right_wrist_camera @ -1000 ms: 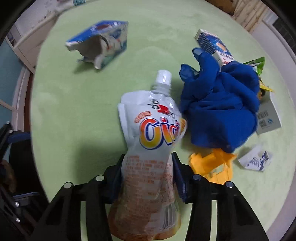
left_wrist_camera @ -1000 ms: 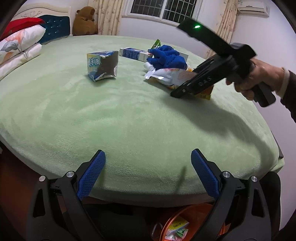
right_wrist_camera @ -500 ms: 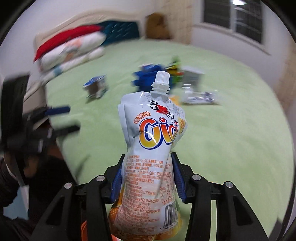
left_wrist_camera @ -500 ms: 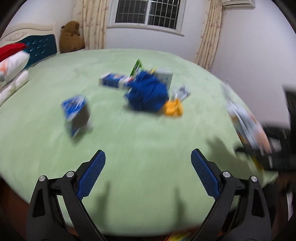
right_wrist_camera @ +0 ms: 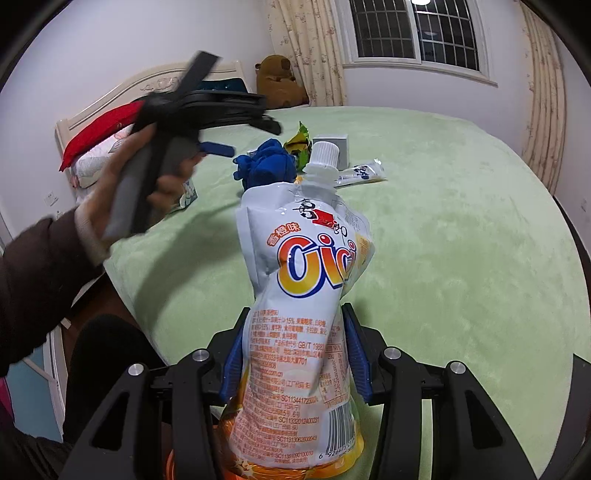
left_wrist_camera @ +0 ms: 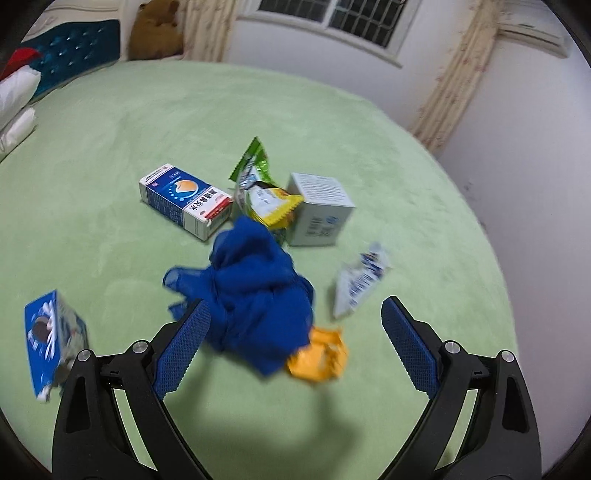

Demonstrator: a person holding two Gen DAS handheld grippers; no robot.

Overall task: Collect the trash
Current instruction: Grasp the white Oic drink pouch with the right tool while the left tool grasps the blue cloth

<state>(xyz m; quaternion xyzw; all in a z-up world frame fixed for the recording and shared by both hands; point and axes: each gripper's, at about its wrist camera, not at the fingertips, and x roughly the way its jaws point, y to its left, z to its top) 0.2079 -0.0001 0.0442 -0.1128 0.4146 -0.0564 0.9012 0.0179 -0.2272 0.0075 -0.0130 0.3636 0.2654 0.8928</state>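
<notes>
My right gripper (right_wrist_camera: 295, 332) is shut on a white and orange drink pouch (right_wrist_camera: 306, 280), which it holds upright over the near edge of the green bed (right_wrist_camera: 461, 240). My left gripper (left_wrist_camera: 295, 304) hangs open just above a crumpled blue cloth (left_wrist_camera: 255, 295) and grips nothing. Around the cloth lie an orange wrapper (left_wrist_camera: 319, 356), a white sachet (left_wrist_camera: 360, 284), a blue and white carton (left_wrist_camera: 186, 201), green and yellow snack bags (left_wrist_camera: 262, 192) and a grey box (left_wrist_camera: 319, 210). A torn blue carton (left_wrist_camera: 48, 339) lies at the left. The right wrist view shows the left gripper (right_wrist_camera: 255, 139) in a hand (right_wrist_camera: 162, 184).
Pillows (left_wrist_camera: 14, 99) and a blue headboard (left_wrist_camera: 74, 59) stand at the far left, with a brown plush bear (left_wrist_camera: 159, 29) beside them. A window (right_wrist_camera: 417, 33) and curtains (left_wrist_camera: 454, 74) line the far wall. The bed drops off at the right (left_wrist_camera: 495, 258).
The left gripper has moved forward over the bed to the trash pile and still stands open. The right gripper has lifted the pouch off the bed and swung it back to the near edge.
</notes>
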